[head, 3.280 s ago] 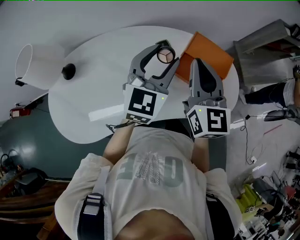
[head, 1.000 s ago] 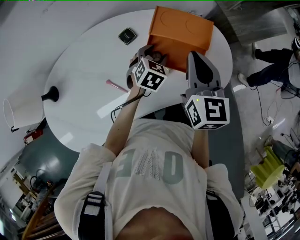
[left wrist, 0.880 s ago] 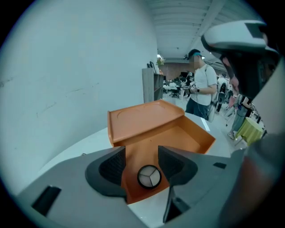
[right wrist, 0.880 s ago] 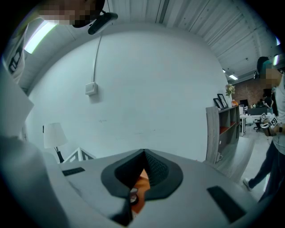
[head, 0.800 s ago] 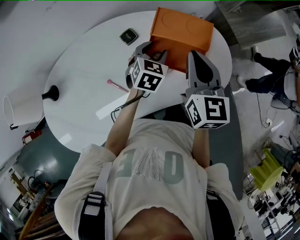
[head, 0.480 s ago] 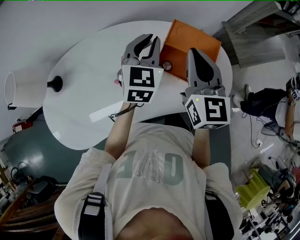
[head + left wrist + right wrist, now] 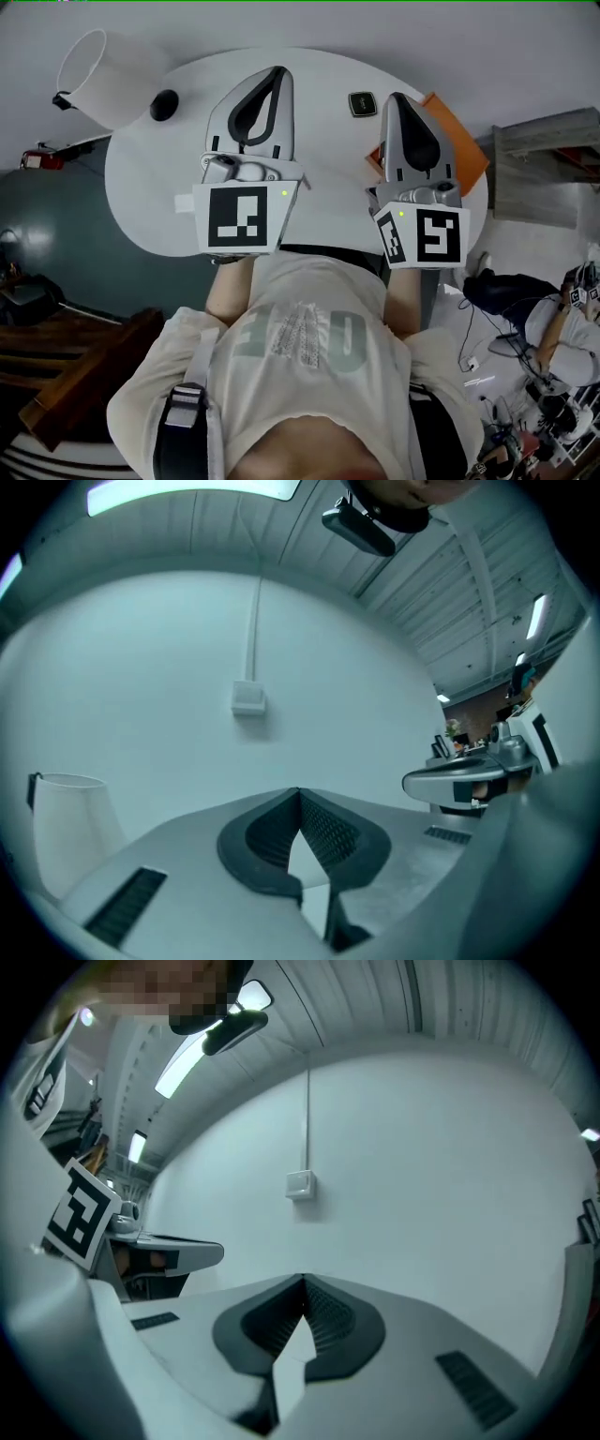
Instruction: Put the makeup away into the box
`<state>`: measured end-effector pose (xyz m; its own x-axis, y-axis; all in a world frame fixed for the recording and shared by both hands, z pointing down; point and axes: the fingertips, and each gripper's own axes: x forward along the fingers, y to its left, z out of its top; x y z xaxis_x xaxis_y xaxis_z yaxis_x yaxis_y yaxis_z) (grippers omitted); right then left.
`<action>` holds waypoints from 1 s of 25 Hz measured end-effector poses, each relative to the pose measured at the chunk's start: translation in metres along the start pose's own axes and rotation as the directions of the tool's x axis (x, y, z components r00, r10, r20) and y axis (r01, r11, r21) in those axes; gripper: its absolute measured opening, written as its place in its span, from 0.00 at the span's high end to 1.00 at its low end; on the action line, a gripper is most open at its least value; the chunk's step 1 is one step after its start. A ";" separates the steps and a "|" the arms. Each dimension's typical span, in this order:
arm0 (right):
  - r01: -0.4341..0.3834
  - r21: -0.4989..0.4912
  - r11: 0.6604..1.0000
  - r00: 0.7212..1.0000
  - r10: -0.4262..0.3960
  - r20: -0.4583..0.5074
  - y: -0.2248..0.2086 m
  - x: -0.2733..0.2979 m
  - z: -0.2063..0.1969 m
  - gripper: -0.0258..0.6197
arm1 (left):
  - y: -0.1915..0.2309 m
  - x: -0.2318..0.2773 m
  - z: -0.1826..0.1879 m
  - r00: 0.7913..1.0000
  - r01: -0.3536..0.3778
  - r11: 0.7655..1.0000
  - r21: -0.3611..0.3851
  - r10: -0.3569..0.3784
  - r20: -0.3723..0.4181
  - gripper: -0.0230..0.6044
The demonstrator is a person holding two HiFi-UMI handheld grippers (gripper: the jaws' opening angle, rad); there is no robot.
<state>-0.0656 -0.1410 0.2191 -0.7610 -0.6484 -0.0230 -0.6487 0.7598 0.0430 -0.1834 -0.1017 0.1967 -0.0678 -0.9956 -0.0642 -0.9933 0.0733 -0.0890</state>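
Observation:
Both grippers are held up level side by side above the white round table. My left gripper is shut with nothing in it; its jaws have just been closing on nothing. In the left gripper view its ribbed pads meet at the tip, and it faces a bare wall. My right gripper is shut and empty too, its jaws touching. The orange box lies on the table's right edge, mostly hidden behind the right gripper. A black compact lies on the table between the two grippers.
A white lamp shade with a black base stands at the table's far left. A wall switch box hangs on the wall ahead. A person is at the lower right, among cables on the floor.
The left gripper lifted away from the orange box, swung left and up, and its jaws closed empty. The right gripper rose as well. The head view turned, so the table sits differently.

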 end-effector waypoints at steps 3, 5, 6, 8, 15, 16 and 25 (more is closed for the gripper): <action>-0.062 -0.018 0.998 0.998 0.063 0.011 0.029 0.012 0.003 0.96 | 0.028 -0.022 0.002 0.997 -0.074 0.997 0.013 0.074 0.004 0.95; -0.099 -0.024 0.995 0.995 0.099 0.015 0.042 0.019 0.004 0.96 | 0.041 -0.029 0.003 0.994 -0.105 0.994 0.025 0.105 0.001 0.95; -0.113 -0.023 0.993 0.993 0.114 0.017 0.047 0.022 0.005 0.96 | 0.045 -0.031 0.003 0.993 -0.115 0.993 0.029 0.115 -0.002 0.95; -0.133 -0.019 0.991 0.991 0.134 0.018 0.054 0.028 0.007 0.96 | 0.051 -0.033 0.002 0.993 -0.120 0.992 0.035 0.120 -0.010 0.95; -0.126 -0.014 0.992 0.992 0.126 -0.005 0.062 0.027 -0.001 0.96 | 0.035 -0.029 -0.032 0.990 0.045 0.991 0.130 -0.027 -0.139 0.95; -0.123 -0.017 0.992 0.992 0.123 -0.011 0.060 0.026 -0.002 0.96 | 0.029 -0.026 -0.042 0.984 0.099 0.981 0.167 -0.071 -0.166 0.95; -0.071 -0.033 0.997 0.994 0.068 -0.081 0.043 0.006 -0.025 0.96 | -0.044 -0.051 -0.200 0.555 0.819 0.463 0.338 -0.494 -0.669 0.61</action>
<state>-0.0972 -0.1136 0.2462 -0.8002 -0.5965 0.0613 -0.5920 0.8022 0.0779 -0.1552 -0.0660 0.4029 0.3910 -0.6279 0.6730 -0.4838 -0.7622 -0.4301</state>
